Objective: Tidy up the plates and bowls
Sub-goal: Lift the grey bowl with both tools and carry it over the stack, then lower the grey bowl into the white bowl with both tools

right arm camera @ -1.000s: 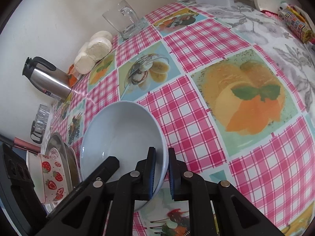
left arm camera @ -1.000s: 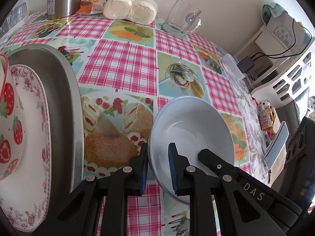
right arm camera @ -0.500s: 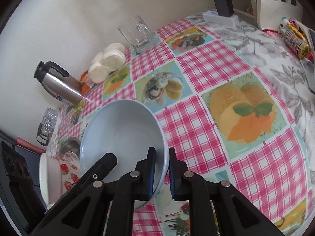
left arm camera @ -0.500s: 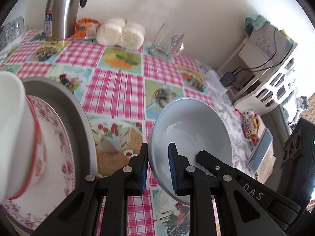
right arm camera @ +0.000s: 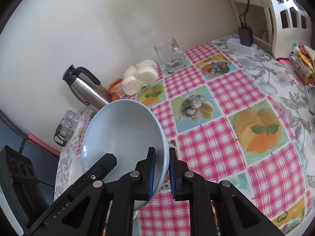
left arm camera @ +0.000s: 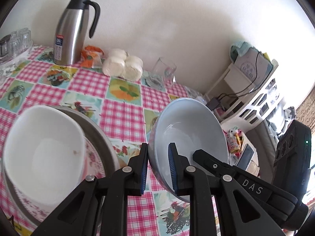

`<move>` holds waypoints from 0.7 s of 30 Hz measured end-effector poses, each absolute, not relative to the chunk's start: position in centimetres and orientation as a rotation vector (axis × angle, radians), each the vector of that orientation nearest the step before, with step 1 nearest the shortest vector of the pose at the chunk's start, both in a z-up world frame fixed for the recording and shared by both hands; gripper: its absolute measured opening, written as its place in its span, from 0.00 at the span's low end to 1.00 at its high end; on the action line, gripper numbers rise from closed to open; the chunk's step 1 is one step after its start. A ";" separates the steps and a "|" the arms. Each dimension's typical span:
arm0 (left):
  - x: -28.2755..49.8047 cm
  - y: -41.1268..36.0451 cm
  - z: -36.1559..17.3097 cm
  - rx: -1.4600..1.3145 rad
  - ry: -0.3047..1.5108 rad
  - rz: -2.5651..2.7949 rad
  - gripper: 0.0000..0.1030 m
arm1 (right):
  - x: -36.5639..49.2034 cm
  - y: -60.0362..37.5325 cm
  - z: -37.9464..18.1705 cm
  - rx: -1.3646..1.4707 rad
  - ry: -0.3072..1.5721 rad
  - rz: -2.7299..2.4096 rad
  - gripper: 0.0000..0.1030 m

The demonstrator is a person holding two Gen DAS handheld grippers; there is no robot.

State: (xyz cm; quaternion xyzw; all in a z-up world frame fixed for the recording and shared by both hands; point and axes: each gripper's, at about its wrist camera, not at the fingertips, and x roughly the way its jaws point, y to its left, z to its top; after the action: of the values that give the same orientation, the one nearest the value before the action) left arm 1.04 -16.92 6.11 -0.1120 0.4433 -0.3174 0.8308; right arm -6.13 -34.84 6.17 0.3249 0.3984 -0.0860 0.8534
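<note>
Two claws, L [left arm camera: 157, 167] & R [right arm camera: 161, 174], pinching blue bowl [left arm camera: 189, 129] rims, raised off tablecloth [right arm camera: 226, 102].

I can read "DAS" in white letters on the right gripper [left arm camera: 251, 185]. The jug's label [left arm camera: 59, 42] is too small.

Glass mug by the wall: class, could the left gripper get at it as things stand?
Probably not: the left gripper is shut on the blue bowl, which the right gripper grips too. The mug stands unobstructed.
</note>
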 end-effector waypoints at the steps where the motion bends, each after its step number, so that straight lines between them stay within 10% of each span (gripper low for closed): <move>1: 1.1 -16.5 6.3 -0.244 0.935 -0.670 0.20 | -6.0 -34.5 6.5 0.680 0.836 -0.174 0.14; 21: 3.5 -5.1 6.6 -0.383 0.959 -0.532 0.20 | -1.2 -23.9 7.7 0.551 0.899 -0.026 0.15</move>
State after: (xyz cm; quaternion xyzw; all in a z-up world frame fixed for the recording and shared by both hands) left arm 3.51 -5.11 6.55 -0.1809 0.4529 -0.2512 0.8361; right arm -1.24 -23.86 7.70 0.2630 0.4291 -0.0126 0.8640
